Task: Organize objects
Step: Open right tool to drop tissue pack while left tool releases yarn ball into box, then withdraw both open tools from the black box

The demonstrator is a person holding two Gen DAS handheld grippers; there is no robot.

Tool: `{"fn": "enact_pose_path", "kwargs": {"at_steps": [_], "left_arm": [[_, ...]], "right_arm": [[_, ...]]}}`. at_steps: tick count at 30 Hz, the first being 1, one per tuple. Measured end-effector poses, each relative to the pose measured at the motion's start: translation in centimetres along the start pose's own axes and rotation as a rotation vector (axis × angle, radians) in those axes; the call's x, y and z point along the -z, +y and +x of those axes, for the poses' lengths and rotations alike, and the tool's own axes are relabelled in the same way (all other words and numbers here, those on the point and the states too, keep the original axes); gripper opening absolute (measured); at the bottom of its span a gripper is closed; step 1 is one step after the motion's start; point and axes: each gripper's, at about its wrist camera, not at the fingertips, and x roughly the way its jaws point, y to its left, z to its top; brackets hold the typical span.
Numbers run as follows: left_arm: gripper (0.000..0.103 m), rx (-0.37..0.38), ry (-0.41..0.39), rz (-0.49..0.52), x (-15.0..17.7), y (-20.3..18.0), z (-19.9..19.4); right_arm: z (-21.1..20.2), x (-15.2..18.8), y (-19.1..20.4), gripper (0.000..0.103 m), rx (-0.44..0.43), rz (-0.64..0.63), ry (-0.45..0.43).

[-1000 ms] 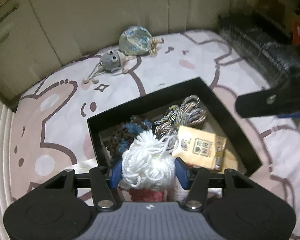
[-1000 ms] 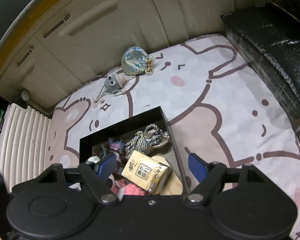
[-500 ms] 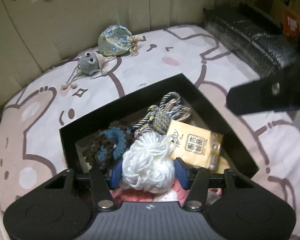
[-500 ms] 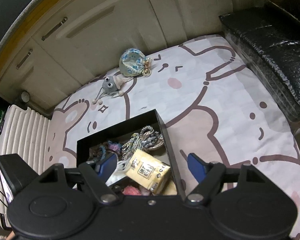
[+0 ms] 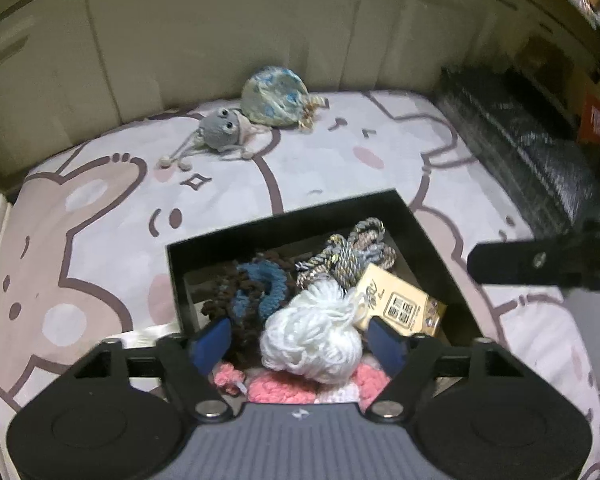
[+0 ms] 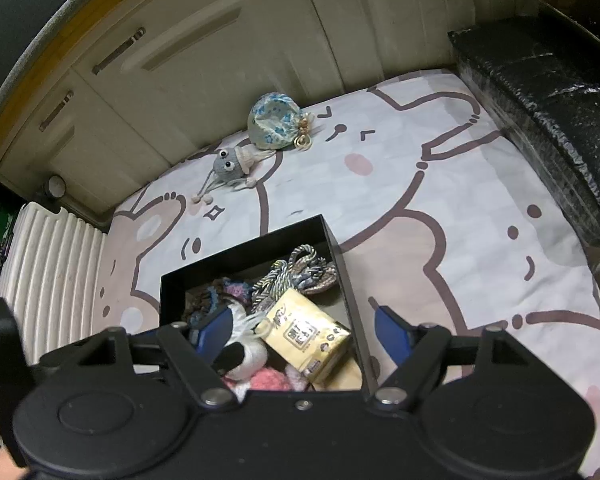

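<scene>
Nearest me, the left tool [image 5: 300, 336] hangs over the near end of the black box [image 5: 428, 232], its jaws opening with the white yarn ball [image 5: 312, 336] between them. I can see a gap on both sides between the blue pads and the yarn, so I judge the ball is released and resting on the pile rather than clamped. It lies on top of pink fluffy pieces [image 5: 276, 390], because the box is already well filled and that is the free spot left near this end.

The right tool [image 6: 300, 338] hovers above the same box with its jaws standing wide apart and nothing between them – it straddles the box's right wall [image 6: 352, 300], one pad over the contents and the other outside above the bedsheet [image 6: 440, 200]. I read it as waiting its turn.

Deeper in the box sit a yellow tissue pack [image 6: 304, 336], a blue and brown knitted piece [image 5: 256, 288] and a bundle of twisted cord [image 5: 352, 252], packed touching one another.

Farther off, by the cream cabinet doors [image 6: 220, 60], a grey crocheted toy with googly eyes [image 6: 230, 166] and a blue floral drawstring pouch [image 6: 274, 126] lie just beside each other on the bed – well apart from the box and, by my reckoning, not yet collected.
</scene>
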Motion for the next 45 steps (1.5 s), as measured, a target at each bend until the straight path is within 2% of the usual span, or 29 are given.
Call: {"fn": "enact_pose_path", "kwargs": {"at_steps": [1, 5, 6, 11, 15, 20, 22, 25, 27, 28, 34, 43, 45], "left_arm": [[0.054, 0.011, -0.005, -0.014, 0.0, 0.2, -0.3], [0.018, 0.039, -0.014, -0.022, -0.1, 0.3, -0.8], [0.015, 0.039, -0.005, -0.016, 0.0, 0.1, -0.6], [0.014, -0.004, 0.066, 0.037, 0.7, -0.5, 1.9], [0.014, 0.033, 0.080, 0.022, 0.8, -0.5, 3.0], [0.015, 0.030, 0.136, 0.068, 1.5, -1.4, 4.7], [0.015, 0.024, 0.135, 0.069, 1.5, -1.3, 4.5], [0.017, 0.027, 0.126, 0.038, 1.2, -0.9, 3.9], [0.028, 0.014, 0.108, 0.020, 0.9, -0.7, 3.1], [0.030, 0.008, 0.095, 0.010, 0.8, -0.5, 2.6], [0.037, 0.005, 0.039, -0.065, 0.5, 0.8, -0.2], [0.064, -0.033, -0.032, -0.104, 1.2, 2.0, -4.0], [0.073, -0.046, -0.045, -0.107, 1.4, 2.1, -4.7]], "right_arm": [[0.0, 0.0, 0.0, 0.079, 0.001, 0.001, 0.000], [-0.2, 0.1, 0.0, 0.079, 0.004, -0.001, -0.005], [-0.2, 0.1, 0.0, 0.079, 0.004, -0.001, -0.006], [-0.1, 0.0, -0.1, 0.079, 0.008, 0.004, -0.006], [0.0, 0.0, -0.2, 0.079, 0.008, 0.001, -0.001], [0.4, -0.1, -0.3, 0.079, 0.015, -0.006, 0.011], [0.6, -0.1, -0.3, 0.079, 0.016, -0.005, 0.016], [0.7, -0.1, -0.4, 0.079, 0.016, -0.008, 0.019], [0.7, -0.1, -0.4, 0.079, 0.013, -0.010, 0.021], [0.7, -0.1, -0.4, 0.079, 0.013, -0.010, 0.021], [0.5, -0.1, -0.3, 0.079, -0.003, -0.023, 0.009], [0.1, 0.1, -0.3, 0.079, -0.003, -0.066, -0.013], [0.0, 0.1, -0.4, 0.079, 0.000, -0.073, -0.017]]}}
